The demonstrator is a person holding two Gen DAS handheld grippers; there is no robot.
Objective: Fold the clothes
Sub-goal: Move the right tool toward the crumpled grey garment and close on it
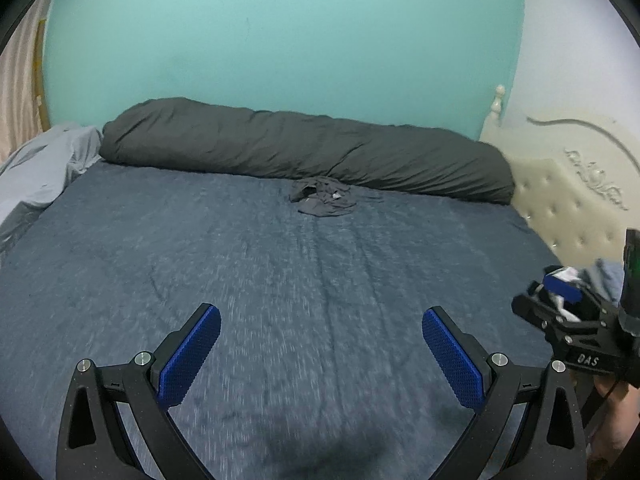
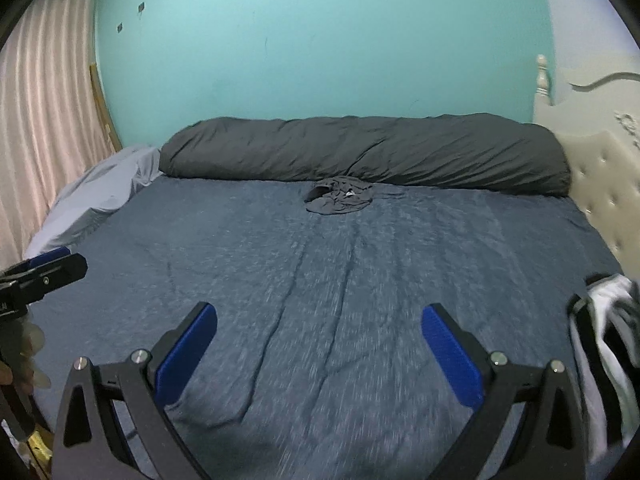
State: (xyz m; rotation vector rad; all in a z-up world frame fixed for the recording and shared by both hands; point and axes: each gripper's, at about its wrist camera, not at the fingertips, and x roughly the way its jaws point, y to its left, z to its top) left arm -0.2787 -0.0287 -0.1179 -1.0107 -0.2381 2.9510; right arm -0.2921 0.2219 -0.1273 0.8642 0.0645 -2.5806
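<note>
A crumpled dark grey garment [image 1: 325, 201] [image 2: 340, 201] lies far back on the blue bed sheet [image 1: 248, 280] [image 2: 360, 280], just in front of a long dark grey rolled duvet [image 1: 304, 148] [image 2: 364, 152]. My left gripper [image 1: 321, 354] hangs open over the near part of the bed, nothing between its blue pads. My right gripper [image 2: 319, 354] is open too and holds nothing; it also shows at the right edge of the left wrist view [image 1: 568, 300]. A pile of white, black and grey clothes [image 2: 608, 344] lies at the right edge of the bed.
A cream tufted headboard [image 1: 568, 208] [image 2: 600, 184] bounds the bed on the right. A light grey pillow [image 1: 44, 168] [image 2: 100, 196] lies at the far left corner. A teal wall stands behind, with pink curtains [image 2: 44, 128] at the left.
</note>
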